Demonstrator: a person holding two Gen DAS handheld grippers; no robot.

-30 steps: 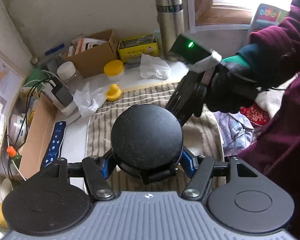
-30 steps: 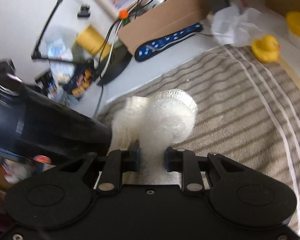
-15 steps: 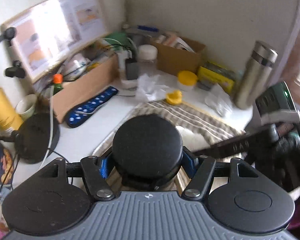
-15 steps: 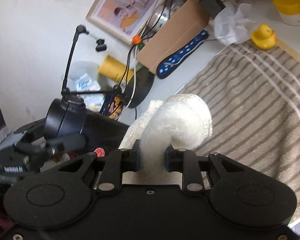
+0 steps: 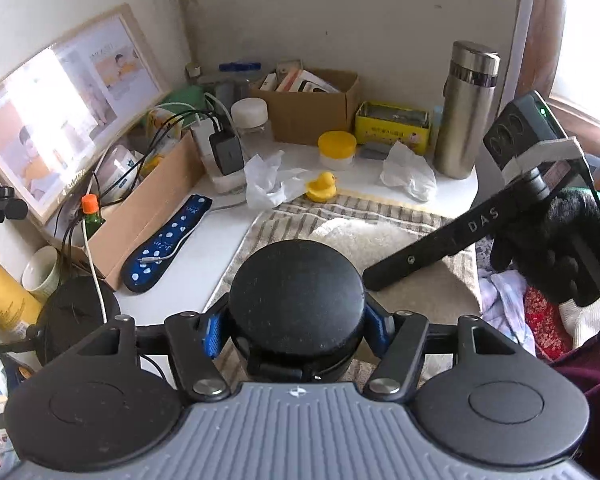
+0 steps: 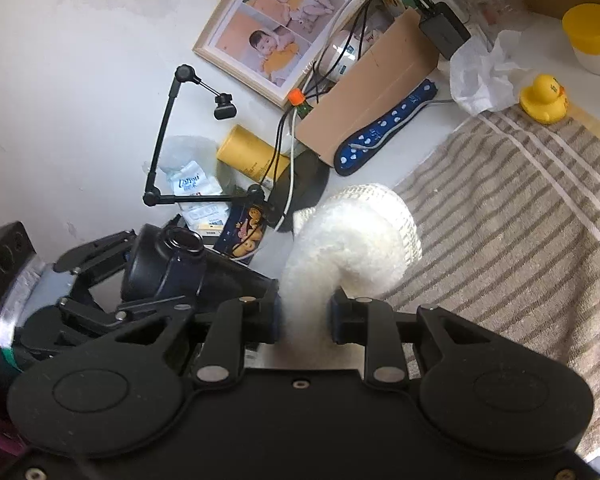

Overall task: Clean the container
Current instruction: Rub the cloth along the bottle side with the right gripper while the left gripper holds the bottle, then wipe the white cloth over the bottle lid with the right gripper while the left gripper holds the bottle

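A black container [image 5: 296, 300] fills the middle of the left wrist view, round base toward the camera. My left gripper [image 5: 296, 334] is clamped on its sides, and its jaws are closing. In the right wrist view the container [image 6: 204, 280] lies tilted at the left, its spouted lid [image 6: 184, 240] facing up. My right gripper [image 6: 304, 320] is shut on a fluffy white cloth [image 6: 360, 244] that bulges beyond the fingers, just right of the container. The left wrist view shows that gripper's black body [image 5: 452, 240] in a black-gloved hand [image 5: 560, 248].
A striped towel [image 6: 520, 220] covers the table. Behind it stand a yellow duck [image 5: 321, 187], crumpled tissues [image 5: 266, 180], a yellow-lidded jar [image 5: 337, 150], a steel flask [image 5: 466, 110] and cardboard boxes [image 5: 312, 108]. A blue power strip [image 5: 168, 244] and cables lie at the left.
The left gripper rolled with the container, and its view swung toward the left wall. The right gripper rose a little, still holding the cloth, and the container's lid came into sight.
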